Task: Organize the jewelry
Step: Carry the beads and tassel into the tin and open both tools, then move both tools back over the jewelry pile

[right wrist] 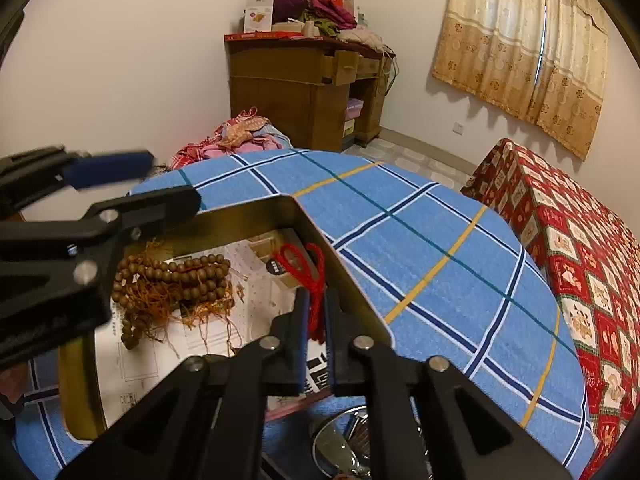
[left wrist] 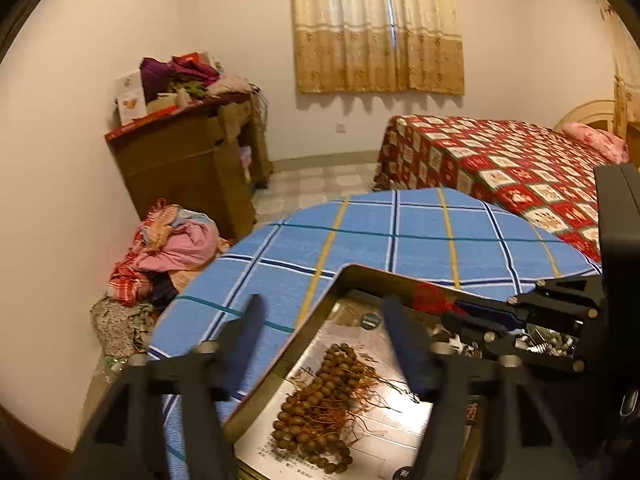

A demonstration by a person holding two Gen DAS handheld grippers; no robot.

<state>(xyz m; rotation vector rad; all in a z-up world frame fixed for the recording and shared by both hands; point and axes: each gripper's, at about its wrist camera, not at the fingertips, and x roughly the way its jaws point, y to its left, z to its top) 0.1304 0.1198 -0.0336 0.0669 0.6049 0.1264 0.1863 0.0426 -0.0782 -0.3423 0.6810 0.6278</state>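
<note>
Lying in a brass-coloured tray (right wrist: pixel 248 210) on the blue plaid table (right wrist: pixel 420 240), the brown beads (right wrist: pixel 172 276) form a loose heap with orange threads spilling out over printed paper (right wrist: pixel 256 280) that lines the tray.

The right wrist view alone shows the red cord (right wrist: pixel 304 268): it loops near the tray's far corner and hangs down between the pads of the right gripper (right wrist: pixel 316 316), whose jaws stand narrow, the pads close on either side of the cord. Whether they still press it I cannot tell for sure, but they look to touch it. That view also shows a shiny round metal thing (right wrist: pixel 340 440) on the table just outside the tray's near edge, below the gripper.

The left wrist view shows the beads (left wrist: pixel 320 404) from the other side, lying in the tray (left wrist: pixel 352 272) between and just below the 2 fingers of the left gripper (left wrist: pixel 320 328), which stand wide apart with nothing between them. One finger (left wrist: pixel 244 332) hangs outside the tray rim, over the cloth (left wrist: pixel 400 240); the other is over the paper (left wrist: pixel 380 440). Here the right gripper (left wrist: pixel 468 316) reaches in from the side toward the tray's far corner, with a bit of red (left wrist: pixel 430 298) at its tips.
</note>
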